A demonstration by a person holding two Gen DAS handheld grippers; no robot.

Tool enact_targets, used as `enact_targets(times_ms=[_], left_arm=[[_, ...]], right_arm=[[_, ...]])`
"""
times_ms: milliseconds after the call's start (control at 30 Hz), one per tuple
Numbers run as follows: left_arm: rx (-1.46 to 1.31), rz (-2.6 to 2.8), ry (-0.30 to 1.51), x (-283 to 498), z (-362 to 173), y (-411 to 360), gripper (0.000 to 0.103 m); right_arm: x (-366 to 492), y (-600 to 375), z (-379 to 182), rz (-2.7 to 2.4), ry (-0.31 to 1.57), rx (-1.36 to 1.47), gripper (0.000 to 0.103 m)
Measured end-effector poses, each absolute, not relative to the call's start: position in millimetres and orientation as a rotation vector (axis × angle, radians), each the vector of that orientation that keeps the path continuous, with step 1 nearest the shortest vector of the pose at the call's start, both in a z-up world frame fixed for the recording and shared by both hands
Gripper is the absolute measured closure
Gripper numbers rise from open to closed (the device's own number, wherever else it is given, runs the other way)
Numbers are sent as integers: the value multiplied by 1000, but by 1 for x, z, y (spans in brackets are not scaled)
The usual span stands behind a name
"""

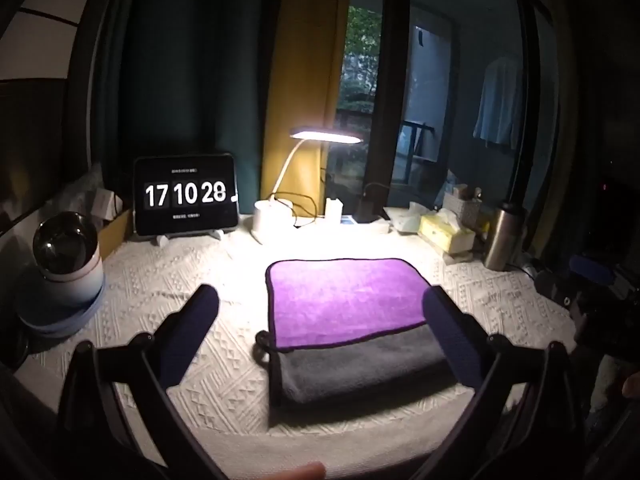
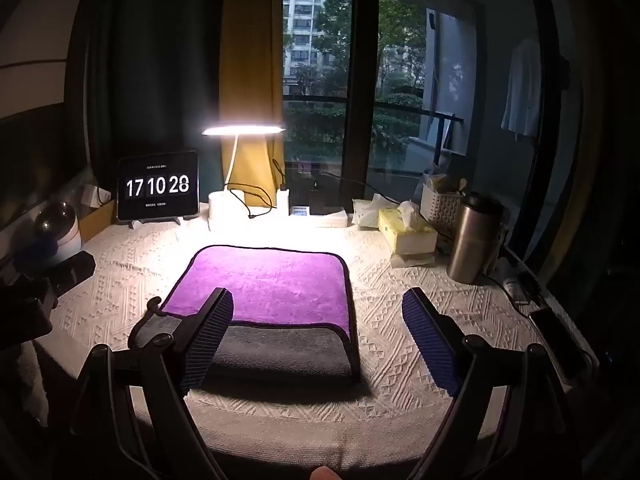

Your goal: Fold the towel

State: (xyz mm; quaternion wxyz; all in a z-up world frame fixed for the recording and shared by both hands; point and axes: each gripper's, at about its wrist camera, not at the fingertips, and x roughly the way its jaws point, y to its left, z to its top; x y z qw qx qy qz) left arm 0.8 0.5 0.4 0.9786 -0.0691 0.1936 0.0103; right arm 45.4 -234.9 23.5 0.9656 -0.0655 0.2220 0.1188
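Note:
A towel (image 1: pixel 344 300), purple on one side and grey on the other, lies folded on the white patterned tablecloth (image 1: pixel 168 280), with the grey layer (image 1: pixel 360 368) showing along its near edge. It also shows in the right wrist view (image 2: pixel 272 284). My left gripper (image 1: pixel 320 304) is open and empty, hovering over the towel's near left part, with its right finger (image 1: pixel 452 336) over the towel's right edge. My right gripper (image 2: pixel 318 312) is open and empty over the towel's near right corner. The left gripper's body (image 2: pixel 48 280) shows at the left of the right wrist view.
At the back stand a tablet clock (image 1: pixel 186 194), a lit desk lamp (image 1: pixel 326 136), a tissue box (image 2: pixel 406 232), a white basket (image 2: pixel 442 206) and a steel bottle (image 2: pixel 472 240). A round device (image 1: pixel 66 264) sits at the left. A phone (image 2: pixel 560 344) lies at the right edge.

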Motion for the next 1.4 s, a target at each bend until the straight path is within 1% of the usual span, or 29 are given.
enact_targets(times_ms=[133, 200, 400, 1400], left_arm=[[-183, -4, 354, -2, -3, 10, 1], [-194, 0, 372, 0, -4, 17, 1], [-143, 42, 377, -3, 2, 5, 1], [-142, 25, 376, -6, -1, 1, 1]], right_arm=[[47, -233, 24, 253, 478, -124, 13], [47, -233, 24, 259, 477, -124, 13], [44, -223, 26, 261, 483, -122, 13], [45, -229, 24, 273, 486, -110, 13]])
